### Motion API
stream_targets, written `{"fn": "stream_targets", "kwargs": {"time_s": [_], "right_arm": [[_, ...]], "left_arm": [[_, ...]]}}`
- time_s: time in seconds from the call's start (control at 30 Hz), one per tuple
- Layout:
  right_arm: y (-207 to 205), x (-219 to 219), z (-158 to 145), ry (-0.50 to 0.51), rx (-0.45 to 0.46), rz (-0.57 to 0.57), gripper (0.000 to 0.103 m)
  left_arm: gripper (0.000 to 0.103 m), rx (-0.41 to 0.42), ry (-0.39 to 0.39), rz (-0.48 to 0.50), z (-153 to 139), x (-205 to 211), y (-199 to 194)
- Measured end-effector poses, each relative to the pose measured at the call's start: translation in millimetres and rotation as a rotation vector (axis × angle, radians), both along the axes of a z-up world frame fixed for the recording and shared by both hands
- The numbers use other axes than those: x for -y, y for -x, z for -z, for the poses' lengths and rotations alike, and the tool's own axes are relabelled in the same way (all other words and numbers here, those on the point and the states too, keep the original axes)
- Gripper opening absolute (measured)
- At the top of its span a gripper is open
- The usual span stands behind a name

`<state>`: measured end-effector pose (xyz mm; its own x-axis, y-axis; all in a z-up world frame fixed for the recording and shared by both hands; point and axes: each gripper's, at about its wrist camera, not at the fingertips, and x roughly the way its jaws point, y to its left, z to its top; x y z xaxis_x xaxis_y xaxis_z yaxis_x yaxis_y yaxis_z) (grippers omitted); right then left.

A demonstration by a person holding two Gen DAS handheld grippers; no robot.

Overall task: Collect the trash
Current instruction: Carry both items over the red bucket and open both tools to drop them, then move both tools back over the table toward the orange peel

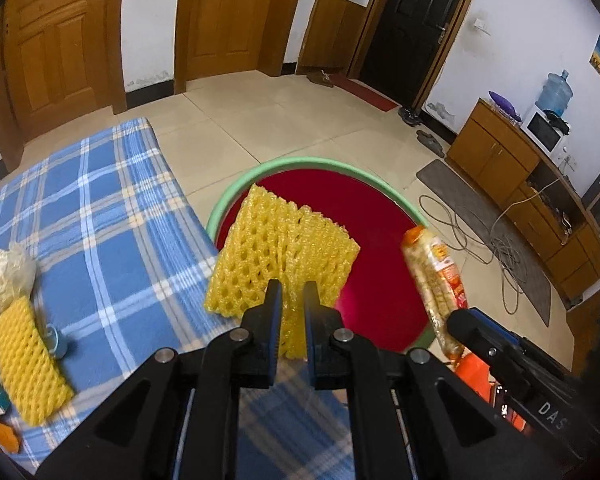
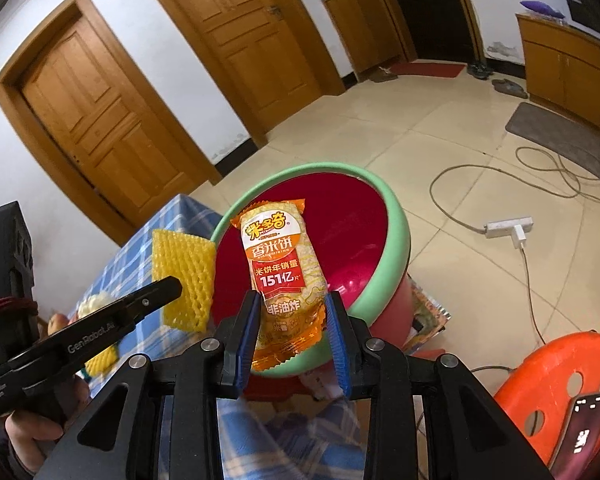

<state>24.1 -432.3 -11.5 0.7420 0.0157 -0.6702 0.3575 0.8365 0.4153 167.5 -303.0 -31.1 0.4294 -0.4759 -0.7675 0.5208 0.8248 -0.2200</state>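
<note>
My left gripper [image 1: 292, 286] is shut on a yellow foam fruit net [image 1: 280, 260] and holds it over the near rim of a red basin with a green rim [image 1: 320, 162]. My right gripper [image 2: 292, 298] is shut on an orange rice cracker packet [image 2: 282, 264], held upright over the same basin [image 2: 388, 240]. The packet shows in the left wrist view [image 1: 436, 276] at the basin's right edge. The net shows in the right wrist view [image 2: 184, 276] with the left gripper's finger beside it.
A blue plaid table [image 1: 100, 220] holds a second yellow foam net [image 1: 24, 360], a crumpled white bag [image 1: 6, 276] and a small blue object [image 1: 58, 342]. Cables [image 1: 496, 248] and a power strip [image 2: 508, 230] lie on the tiled floor. An orange stool [image 2: 560, 384] stands at right.
</note>
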Motion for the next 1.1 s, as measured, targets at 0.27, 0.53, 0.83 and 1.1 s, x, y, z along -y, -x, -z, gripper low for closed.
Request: {"fn": "stream_targets", "kwargs": {"time_s": [0.27,0.53,0.83,1.1], "right_arm": [[-12,10,7,-0.005,0.001,0.01,0.035],[-10,9,4,-0.006,0.018,0.001,0.038],[1,-2,-9,-0.018,0.041,-0.009,0.045],[14,-30,-25,-0.014,0.077,-0.049,0.058]], "left_arm": [[0.038,0.029,-0.024,-0.005,2,1,-6],[0.046,0.034,-0.042,-0.035,-2,-5,-1],[0.05,0.051,-0.027,-0.079,-15,-35,20],[0.051,0.078,-0.016,-0.144,-30,-75,41]]}}
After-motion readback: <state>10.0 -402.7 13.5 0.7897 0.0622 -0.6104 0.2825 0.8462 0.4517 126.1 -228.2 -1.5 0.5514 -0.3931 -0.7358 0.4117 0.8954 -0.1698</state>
